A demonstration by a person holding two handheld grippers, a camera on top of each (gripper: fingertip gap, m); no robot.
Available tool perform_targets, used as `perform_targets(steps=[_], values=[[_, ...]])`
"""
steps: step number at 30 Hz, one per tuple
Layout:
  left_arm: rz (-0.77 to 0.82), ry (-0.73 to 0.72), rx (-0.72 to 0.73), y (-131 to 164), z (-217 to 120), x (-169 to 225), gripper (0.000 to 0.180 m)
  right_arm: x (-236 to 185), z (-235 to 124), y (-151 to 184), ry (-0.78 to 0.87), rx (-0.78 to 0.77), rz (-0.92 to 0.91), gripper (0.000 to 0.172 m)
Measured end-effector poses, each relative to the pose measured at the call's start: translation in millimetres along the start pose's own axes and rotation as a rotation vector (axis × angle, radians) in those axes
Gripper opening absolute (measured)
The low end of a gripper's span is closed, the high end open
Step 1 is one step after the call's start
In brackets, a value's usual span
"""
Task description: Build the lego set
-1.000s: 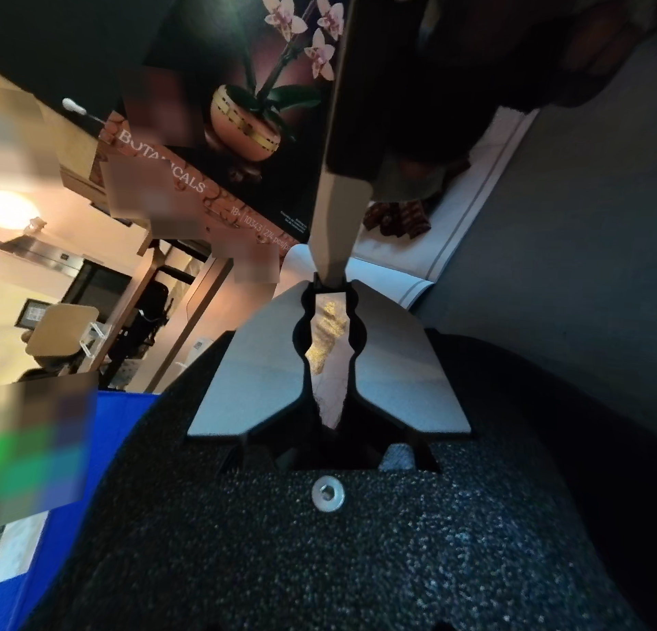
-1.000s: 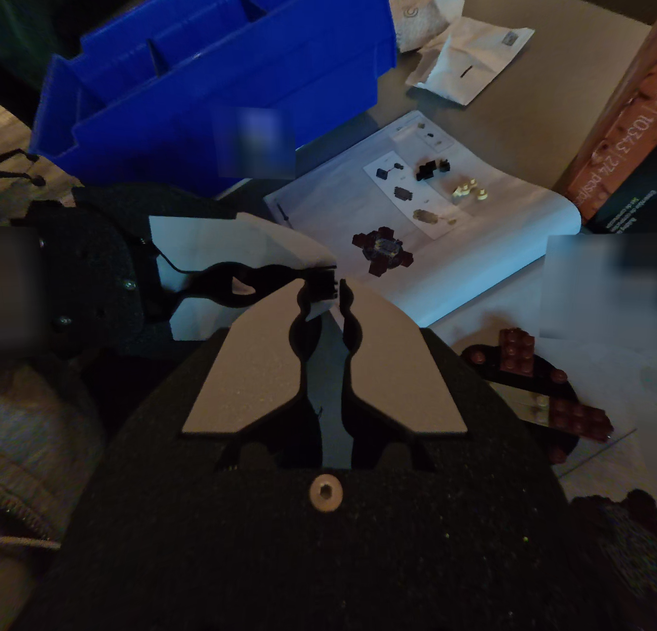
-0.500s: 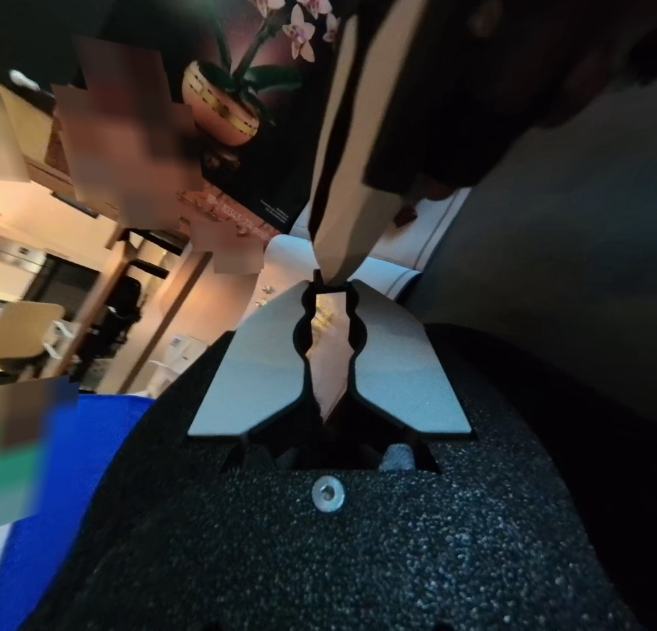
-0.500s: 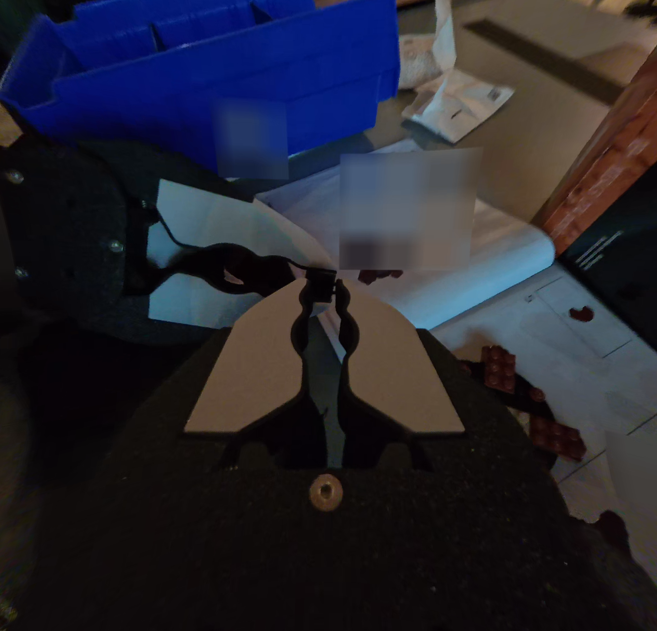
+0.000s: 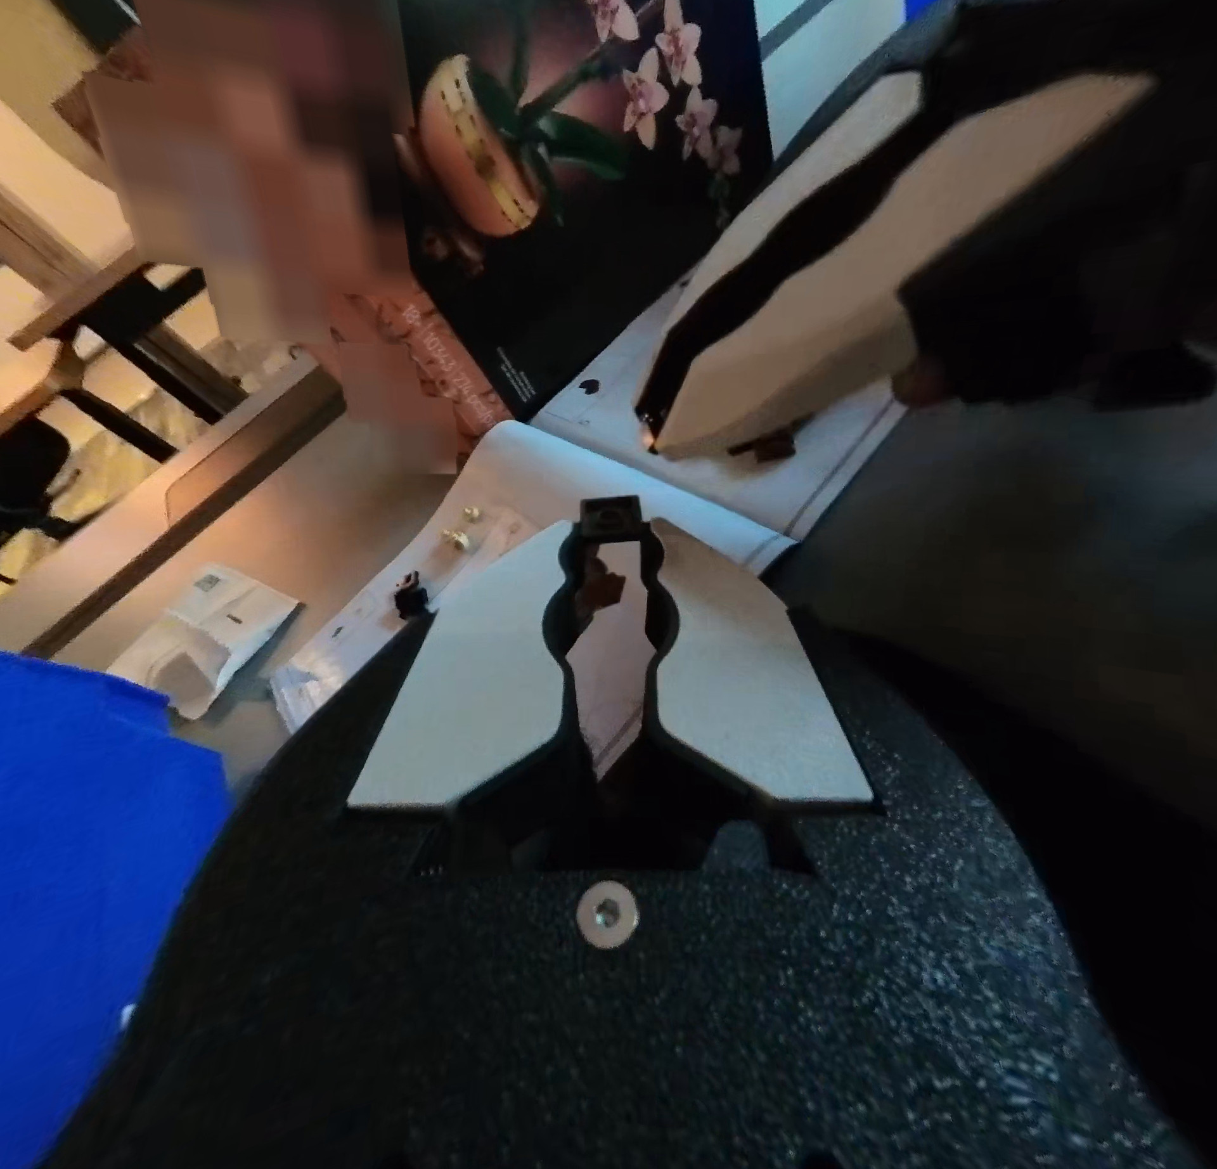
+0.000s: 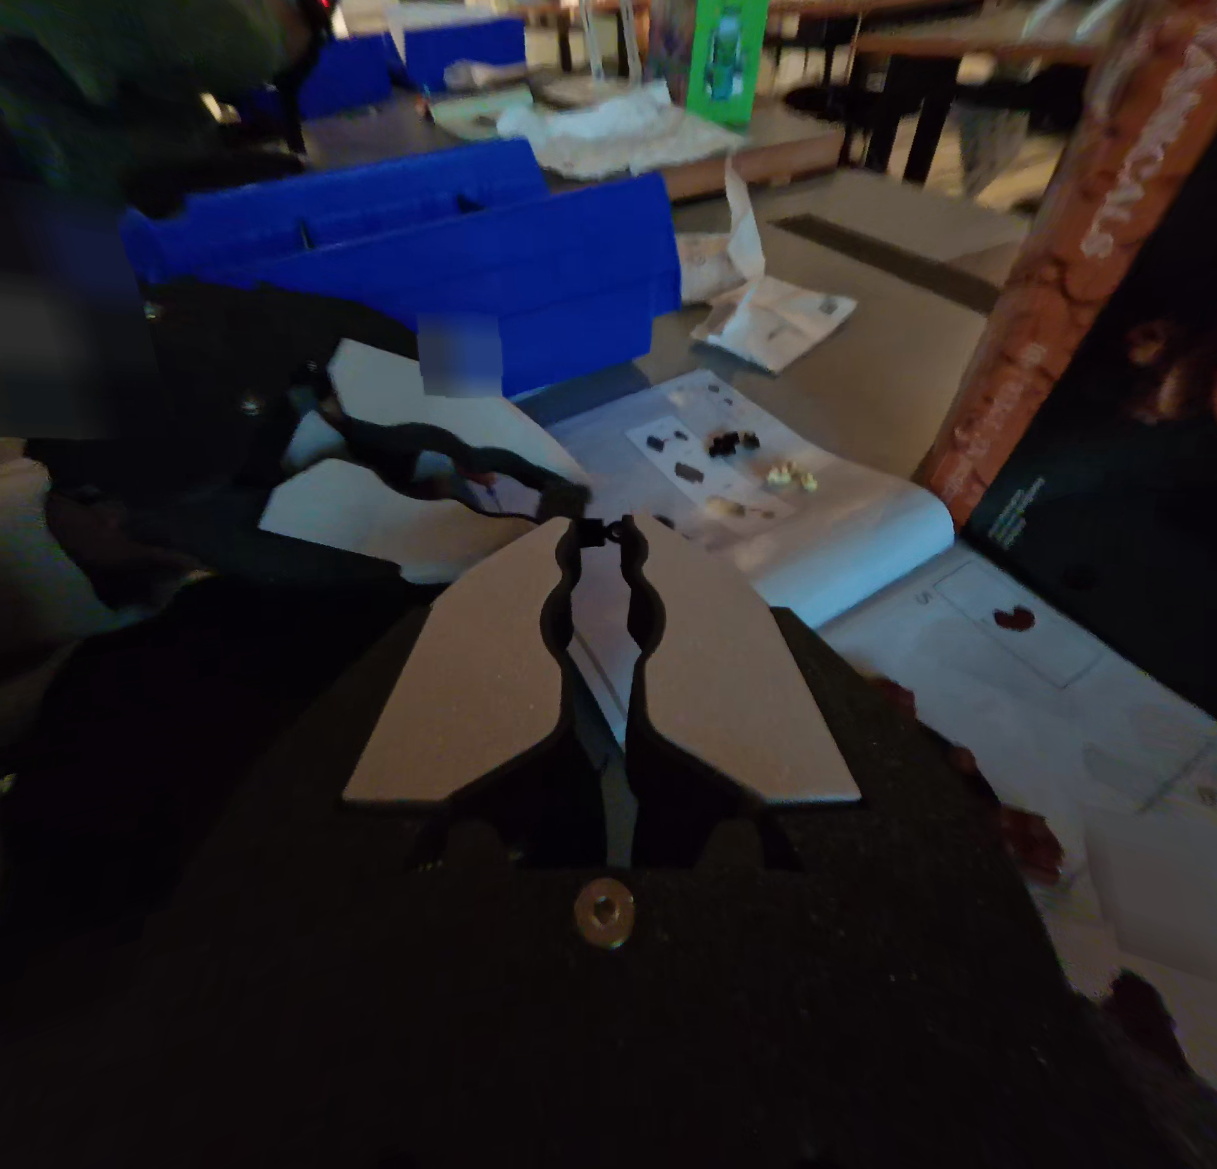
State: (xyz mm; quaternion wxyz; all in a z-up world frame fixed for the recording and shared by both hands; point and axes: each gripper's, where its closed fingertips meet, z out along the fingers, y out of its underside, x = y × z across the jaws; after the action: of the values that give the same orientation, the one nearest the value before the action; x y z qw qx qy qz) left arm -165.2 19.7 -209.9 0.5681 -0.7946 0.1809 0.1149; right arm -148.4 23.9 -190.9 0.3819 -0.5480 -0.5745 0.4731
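Observation:
My left gripper (image 5: 611,535) is shut on a small black square brick (image 5: 611,519), which sits between its fingertips above the open instruction booklet (image 5: 658,479). The same gripper shows in the right wrist view (image 6: 560,495) at the left, its tip close to mine. My right gripper (image 6: 600,535) is shut on a small black piece with a ring (image 6: 596,531). In the left wrist view the right gripper (image 5: 652,429) points down at the booklet page, up and to the right of the left tips. A dark red assembly (image 5: 599,587) lies on the booklet below the left jaws.
Black pieces (image 6: 731,442) and cream pieces (image 6: 790,479) lie on the booklet (image 6: 856,544). A blue bin (image 6: 461,261) stands behind, paper bags (image 6: 770,327) beside it. A box with an orchid picture (image 5: 579,149) stands at the right (image 6: 1067,347). Dark red bricks (image 6: 1027,841) lie nearby. The tips of both grippers are at nearly the same place.
The two grippers were tip to tip. The right jaws narrowed onto the black piece at the left's tips. Now the right gripper has drawn away to the right, and both views have swung.

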Motion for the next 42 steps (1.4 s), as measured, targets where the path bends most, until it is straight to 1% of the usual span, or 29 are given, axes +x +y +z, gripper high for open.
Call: perform_targets(steps=[2, 5, 8, 10, 12, 14, 16, 18, 22, 24, 26, 30, 35, 42], values=[[0.014, -0.007, 0.007, -1, -1, 0, 0.016, 5, -3, 1, -0.004, -0.032, 0.010, 0.010], [-0.002, -0.003, 0.001, -1, -2, 0, 0.016, 12, -2, 14, -0.034, -0.179, 0.014, 0.010], [-0.070, 0.026, -0.019, 1, -5, -1, 0.016, 23, 4, 32, -0.038, -0.359, 0.042, 0.011], [-0.135, 0.060, -0.032, 3, -9, 0, 0.016, 28, 13, 40, -0.039, -0.461, 0.025, 0.011], [-0.189, 0.074, -0.028, 4, -14, -1, 0.016, 31, 24, 42, -0.039, -0.525, -0.013, 0.010], [-0.219, 0.057, -0.030, 8, -17, -5, 0.016, 31, 35, 45, -0.047, -0.576, -0.044, 0.010], [-0.211, 0.011, -0.039, 13, -17, -11, 0.016, 28, 44, 43, -0.068, -0.580, -0.057, 0.010], [-0.171, -0.048, -0.047, 16, -16, -19, 0.016, 24, 47, 36, -0.100, -0.558, -0.033, 0.010], [-0.145, -0.098, -0.023, 18, -11, -26, 0.016, 20, 42, 7, -0.132, -0.477, 0.011, 0.010], [-0.149, -0.112, 0.010, 15, -12, -30, 0.016, 5, 39, -10, -0.209, -0.414, 0.071, 0.010], [-0.143, -0.124, 0.035, 11, -13, -32, 0.016, -7, 38, -20, -0.262, -0.379, 0.126, 0.010], [-0.106, -0.157, 0.076, 4, -14, -33, 0.016, -15, 42, -26, -0.273, -0.354, 0.150, 0.011], [-0.059, -0.181, 0.115, -3, -15, -32, 0.016, -17, 46, -24, -0.250, -0.380, 0.114, 0.011], [-0.066, -0.189, 0.121, -3, -16, -32, 0.016, -16, 47, -23, -0.202, -0.411, 0.053, 0.011]])
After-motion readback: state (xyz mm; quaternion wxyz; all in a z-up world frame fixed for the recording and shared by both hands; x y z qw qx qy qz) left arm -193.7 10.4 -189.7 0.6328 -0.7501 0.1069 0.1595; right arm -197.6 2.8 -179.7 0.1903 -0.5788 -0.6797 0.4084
